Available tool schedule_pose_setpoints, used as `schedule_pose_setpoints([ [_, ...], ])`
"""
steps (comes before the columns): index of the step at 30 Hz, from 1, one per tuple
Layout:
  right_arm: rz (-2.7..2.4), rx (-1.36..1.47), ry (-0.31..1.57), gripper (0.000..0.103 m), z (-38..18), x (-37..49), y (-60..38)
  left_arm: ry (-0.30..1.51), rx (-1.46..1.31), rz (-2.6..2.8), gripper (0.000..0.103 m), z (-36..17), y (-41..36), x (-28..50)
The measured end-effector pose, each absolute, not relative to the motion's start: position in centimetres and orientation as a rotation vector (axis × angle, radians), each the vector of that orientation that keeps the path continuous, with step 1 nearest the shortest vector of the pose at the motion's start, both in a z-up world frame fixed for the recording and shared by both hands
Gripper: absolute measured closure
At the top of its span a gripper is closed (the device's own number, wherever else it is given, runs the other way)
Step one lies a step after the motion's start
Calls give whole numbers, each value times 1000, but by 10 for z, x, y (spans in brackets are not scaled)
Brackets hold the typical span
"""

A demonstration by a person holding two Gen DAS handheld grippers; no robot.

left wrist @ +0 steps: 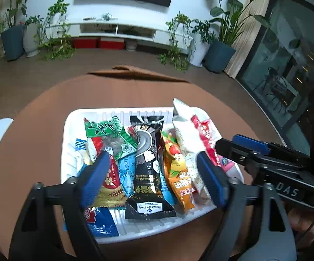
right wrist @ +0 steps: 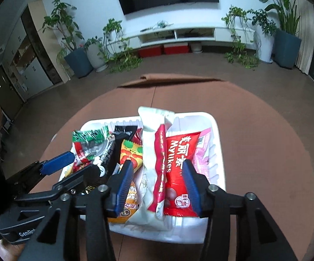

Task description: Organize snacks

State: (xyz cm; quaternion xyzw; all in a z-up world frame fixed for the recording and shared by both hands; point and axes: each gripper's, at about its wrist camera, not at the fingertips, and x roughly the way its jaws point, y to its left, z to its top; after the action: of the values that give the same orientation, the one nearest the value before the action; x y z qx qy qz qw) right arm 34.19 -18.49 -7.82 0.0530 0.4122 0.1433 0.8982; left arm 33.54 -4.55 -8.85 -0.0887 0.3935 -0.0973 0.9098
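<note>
- While both tools hover over the white tray (left wrist: 74, 117), the tray sits on the round brown counter (left wrist: 37, 113) with the snacks packed inside it.
- Left hand-held gripper (left wrist: 154, 174): jaws spread wide, holding nothing, positioned above the middle of the tray.
- Between its blue fingers (left wrist: 96, 174) lies the black packet (left wrist: 148, 165), running lengthwise from the far wall to the near rim.
- The green packet (left wrist: 109, 137) lies left of the black one; the orange packet (left wrist: 178, 174) lies just right of it.
- Right hand-held gripper (right wrist: 157, 184): jaws likewise apart, gripping nothing, above the right half of the tray.
- The red Mylikes packet (right wrist: 176, 169) lies between its fingers; a white packet (right wrist: 150, 134) leans beside it, its top rising above the far wall.
- A pink packet (right wrist: 202, 152) lies against the red one on its right.
- A blue packet (left wrist: 101, 224) rests at the near left corner.
</note>
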Motion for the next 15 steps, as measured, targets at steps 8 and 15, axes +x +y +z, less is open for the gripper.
schedule_pose_setpoints([
  [8, 283, 142, 635, 10, -31, 288, -206, 608, -77, -186, 0, -37, -52, 273],
  [15, 219, 118, 244, 0, 33, 203, -221, 353, -8, -118, 0, 20, -68, 176],
])
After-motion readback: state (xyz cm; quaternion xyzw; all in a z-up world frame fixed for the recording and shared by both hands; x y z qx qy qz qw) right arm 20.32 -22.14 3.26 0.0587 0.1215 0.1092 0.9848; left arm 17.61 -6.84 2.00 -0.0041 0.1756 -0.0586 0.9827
